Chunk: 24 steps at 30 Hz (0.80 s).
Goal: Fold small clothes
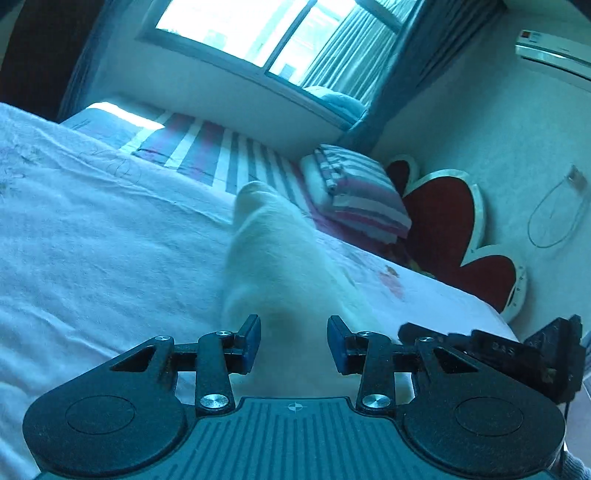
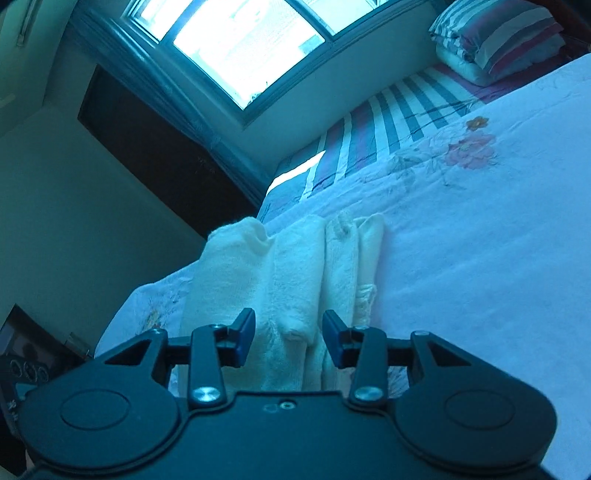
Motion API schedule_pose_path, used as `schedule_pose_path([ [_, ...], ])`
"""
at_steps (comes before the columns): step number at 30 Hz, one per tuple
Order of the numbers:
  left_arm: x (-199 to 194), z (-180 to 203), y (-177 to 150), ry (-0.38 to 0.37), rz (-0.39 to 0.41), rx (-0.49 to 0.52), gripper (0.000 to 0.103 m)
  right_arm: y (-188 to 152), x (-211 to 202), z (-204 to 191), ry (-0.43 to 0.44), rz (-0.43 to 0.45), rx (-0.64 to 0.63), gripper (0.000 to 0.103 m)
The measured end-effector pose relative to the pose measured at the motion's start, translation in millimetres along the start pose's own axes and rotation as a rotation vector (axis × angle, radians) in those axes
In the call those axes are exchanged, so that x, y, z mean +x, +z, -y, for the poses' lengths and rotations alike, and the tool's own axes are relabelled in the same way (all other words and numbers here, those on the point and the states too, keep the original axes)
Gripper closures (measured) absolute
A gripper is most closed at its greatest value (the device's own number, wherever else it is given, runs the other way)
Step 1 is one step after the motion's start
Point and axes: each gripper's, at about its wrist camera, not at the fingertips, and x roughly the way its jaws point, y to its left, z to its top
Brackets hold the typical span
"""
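Left wrist view: the left claw stands spread over a cream garment lying on the bed, cloth between the pads but not pinched. Right wrist view: the right claw is likewise spread above the garment's folded lengthwise pleats. The knit looks soft, light and floppy; it is probably best taken at an edge or corner, pinching all layers together.

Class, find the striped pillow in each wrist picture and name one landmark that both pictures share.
Left wrist view: the striped pillow lies right of centre, at the head of the bed, beside the red headboard.
Right wrist view: the striped pillow sits in the top right corner.
Shared landmark: the bright window, along the top of both.
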Motion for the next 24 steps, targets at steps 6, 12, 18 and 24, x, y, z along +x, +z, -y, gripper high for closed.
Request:
schedule_pose_path([
  [6,33.2,-17.7,2.1,0.03,-0.044,-0.003,0.064,2.0,37.7,4.8,0.075,-0.13,0.047,0.055],
  [12,33.0,-28.0,0.7,0.029,-0.055,-0.028,0.063,4.6,55.6,-6.7,0.105,-0.132,0.033,0.083],
  [18,30.7,-10.4,8.0,0.039,-0.047,0.058,0.063,-10.2,5.6,-75.5,0.046,0.04,-0.271,0.085],
  [24,47.8,-0.5,9.4,0.061,-0.127,0.113,0.051,-18.8,22.4,-23.2,-0.106,-0.042,-0.059,0.082],
])
